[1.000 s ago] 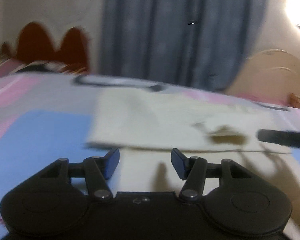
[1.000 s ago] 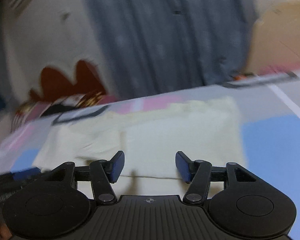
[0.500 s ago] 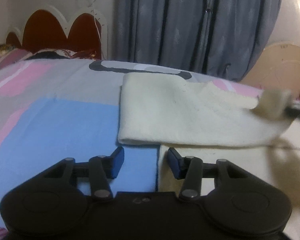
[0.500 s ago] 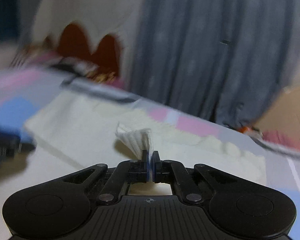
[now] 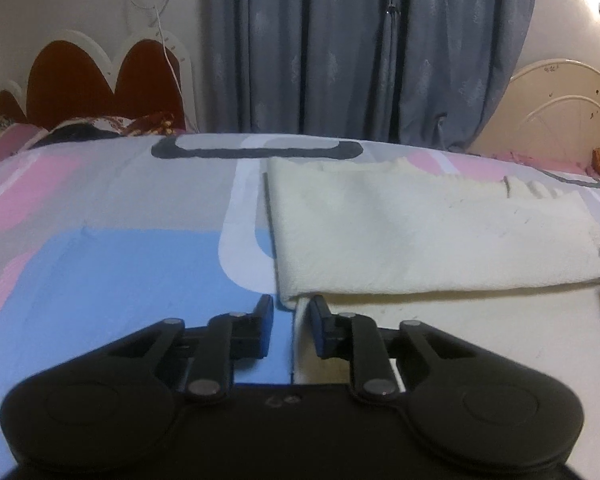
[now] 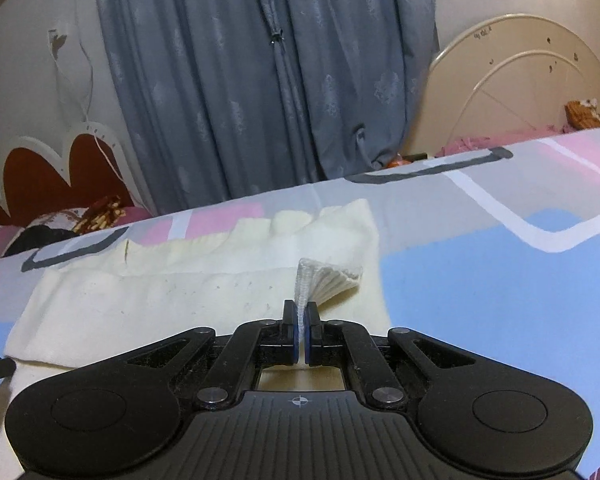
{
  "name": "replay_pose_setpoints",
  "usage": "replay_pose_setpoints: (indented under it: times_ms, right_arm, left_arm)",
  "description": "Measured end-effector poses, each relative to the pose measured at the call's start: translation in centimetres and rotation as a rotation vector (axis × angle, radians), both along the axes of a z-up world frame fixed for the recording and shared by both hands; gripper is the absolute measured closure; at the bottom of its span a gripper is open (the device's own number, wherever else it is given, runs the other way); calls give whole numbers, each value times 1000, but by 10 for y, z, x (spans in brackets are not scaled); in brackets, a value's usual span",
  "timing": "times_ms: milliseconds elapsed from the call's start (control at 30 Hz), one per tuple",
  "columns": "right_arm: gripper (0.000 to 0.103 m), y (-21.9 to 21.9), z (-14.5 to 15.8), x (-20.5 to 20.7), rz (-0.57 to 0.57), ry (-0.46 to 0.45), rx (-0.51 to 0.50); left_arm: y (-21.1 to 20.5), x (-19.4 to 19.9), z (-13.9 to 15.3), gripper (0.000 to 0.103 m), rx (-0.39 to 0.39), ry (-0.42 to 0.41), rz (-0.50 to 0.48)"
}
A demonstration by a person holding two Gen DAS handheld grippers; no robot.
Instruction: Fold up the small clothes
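A cream knit garment [image 5: 420, 240] lies folded on the patterned bed sheet [image 5: 120, 260]. My left gripper [image 5: 292, 322] sits low at the near left corner of the garment. Its jaws are closing, the cloth's edge lies between them, and a gap still shows on both sides. In the right wrist view the same garment [image 6: 180, 292] spreads to the left. My right gripper [image 6: 301, 320] is shut on a ribbed hem corner [image 6: 328, 278], which stands up pinched and fanned above the pads.
The sheet [image 6: 480, 280] runs on in blue, pink and grey to the right. A grey curtain [image 5: 360, 52] hangs behind the bed. A red scalloped headboard [image 5: 100, 80] with pillows stands far left, a cream headboard [image 6: 520, 80] far right.
My right gripper went from open to shut on the ribbed hem and swung right with it. My left gripper shifted to the garment's left corner and its jaws narrowed.
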State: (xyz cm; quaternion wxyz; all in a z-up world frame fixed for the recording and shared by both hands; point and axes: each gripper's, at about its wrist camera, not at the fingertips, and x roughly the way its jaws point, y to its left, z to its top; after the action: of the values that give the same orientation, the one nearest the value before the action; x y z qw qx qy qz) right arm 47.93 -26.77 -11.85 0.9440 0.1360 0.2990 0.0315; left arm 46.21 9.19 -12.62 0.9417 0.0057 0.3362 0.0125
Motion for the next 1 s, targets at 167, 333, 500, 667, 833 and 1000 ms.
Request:
replay_pose_setpoints:
  times_ms: [167, 333, 500, 667, 833, 1000]
  right_arm:
    - [101, -4, 1, 5, 9, 31, 70]
    - [101, -2, 12, 24, 22, 50, 69]
    - [101, 23, 94, 1, 155, -286, 48]
    - [101, 9, 92, -15, 128, -347, 0]
    - [101, -7, 13, 19, 65, 1, 9]
    - [101, -8, 11, 9, 69, -22, 16]
  left_arm:
    - [-2, 0, 1, 83, 1, -7, -5]
    - [-2, -3, 2, 83, -16, -40, 21]
    - [1, -6, 8, 83, -49, -90, 49]
    - [1, -2, 5, 83, -56, -79, 71]
    - [-6, -5, 5, 78, -55, -59, 36]
    - [-29, -9, 7, 73, -6, -81, -2]
